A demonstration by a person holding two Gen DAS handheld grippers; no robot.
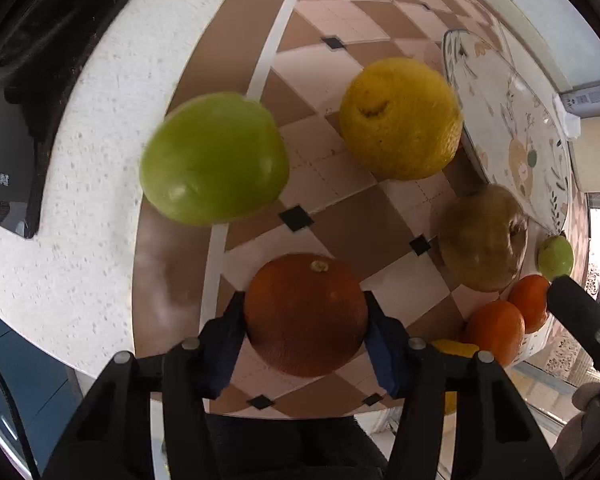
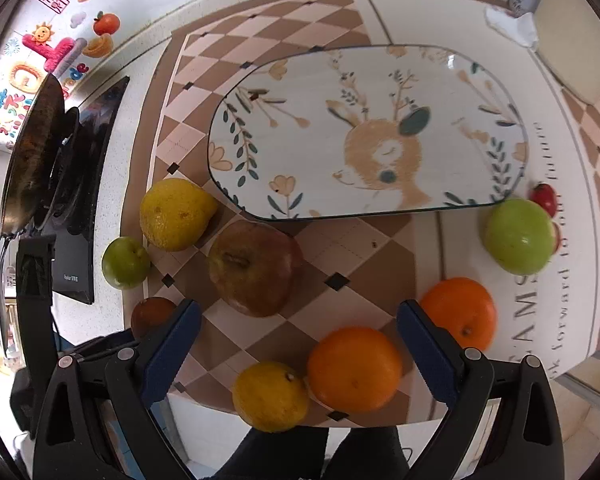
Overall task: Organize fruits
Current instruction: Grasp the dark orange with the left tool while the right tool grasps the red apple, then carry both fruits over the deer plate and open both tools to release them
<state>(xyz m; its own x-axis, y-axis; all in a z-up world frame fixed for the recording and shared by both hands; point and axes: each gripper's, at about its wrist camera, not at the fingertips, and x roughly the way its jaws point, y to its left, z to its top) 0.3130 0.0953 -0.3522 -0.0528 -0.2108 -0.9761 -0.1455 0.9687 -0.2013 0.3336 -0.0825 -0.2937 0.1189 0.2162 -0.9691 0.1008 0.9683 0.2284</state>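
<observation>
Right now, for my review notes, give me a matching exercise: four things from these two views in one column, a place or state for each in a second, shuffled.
Things:
1. dark orange
2. plate
3. right gripper
4. brownish apple

Places or states:
A. jaws open, nothing between the pads
B. nothing on it
C. squeezed between the left gripper's pads
D. on the checkered mat, just in front of the plate

Pairs: 1-C, 2-B, 3-A, 4-D

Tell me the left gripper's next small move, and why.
Probably lift. The left gripper has its pads against both sides of the dark orange, which sits on the checkered mat; the deer plate is bare, so carry it there.
</observation>
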